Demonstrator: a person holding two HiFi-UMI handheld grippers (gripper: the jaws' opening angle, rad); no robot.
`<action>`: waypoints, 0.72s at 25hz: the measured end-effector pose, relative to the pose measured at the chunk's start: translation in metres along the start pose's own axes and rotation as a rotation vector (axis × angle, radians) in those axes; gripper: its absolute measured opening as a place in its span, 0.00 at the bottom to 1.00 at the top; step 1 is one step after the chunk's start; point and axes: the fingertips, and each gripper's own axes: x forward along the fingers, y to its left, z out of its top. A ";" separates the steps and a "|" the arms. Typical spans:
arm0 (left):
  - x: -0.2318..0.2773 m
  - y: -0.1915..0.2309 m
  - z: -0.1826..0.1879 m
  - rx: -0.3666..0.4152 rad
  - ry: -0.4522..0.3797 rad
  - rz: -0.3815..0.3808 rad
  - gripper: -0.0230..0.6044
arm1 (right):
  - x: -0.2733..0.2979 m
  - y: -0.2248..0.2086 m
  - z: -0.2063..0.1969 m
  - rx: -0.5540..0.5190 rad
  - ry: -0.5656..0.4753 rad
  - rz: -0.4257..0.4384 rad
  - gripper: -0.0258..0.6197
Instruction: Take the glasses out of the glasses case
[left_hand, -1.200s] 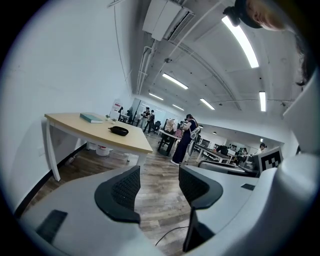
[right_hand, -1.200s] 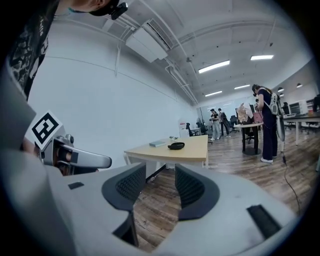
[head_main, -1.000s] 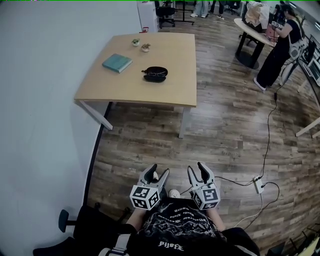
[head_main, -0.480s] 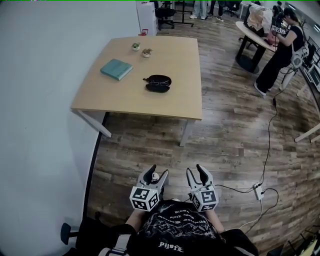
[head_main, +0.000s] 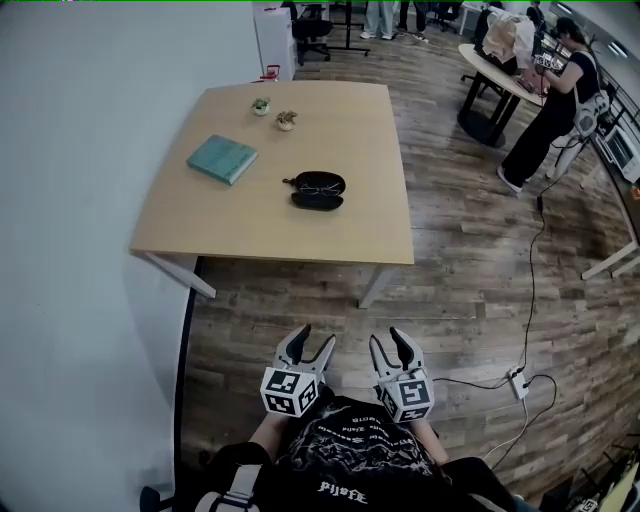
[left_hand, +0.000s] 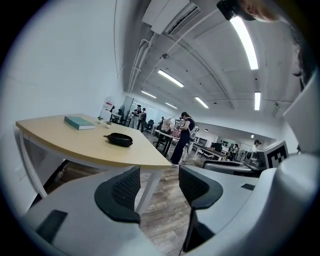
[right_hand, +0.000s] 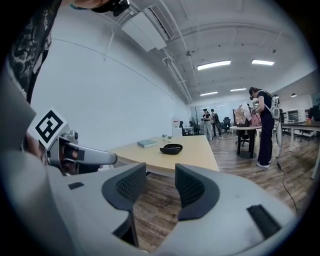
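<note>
Pale wood counter carries the open black glasses case, glasses inside. Well apart from it, left claw and right claw hang partly spread, grasping nothing.

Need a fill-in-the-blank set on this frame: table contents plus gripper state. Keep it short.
1. Inside the glasses case on the table lie the ____.
2. ____ small potted plants stand near the table's far edge.
3. The left gripper and right gripper have jaws that are ____, with nothing between them.

Missing words: glasses; two; open.
</note>
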 end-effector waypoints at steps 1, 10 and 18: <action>0.005 0.008 0.003 0.001 0.004 -0.009 0.43 | 0.008 0.002 0.001 0.003 0.002 -0.007 0.34; 0.028 0.069 0.029 0.023 0.023 -0.058 0.43 | 0.072 0.020 0.008 0.027 0.005 -0.044 0.34; 0.030 0.109 0.041 0.010 0.026 -0.043 0.43 | 0.109 0.040 0.012 0.019 0.024 -0.022 0.34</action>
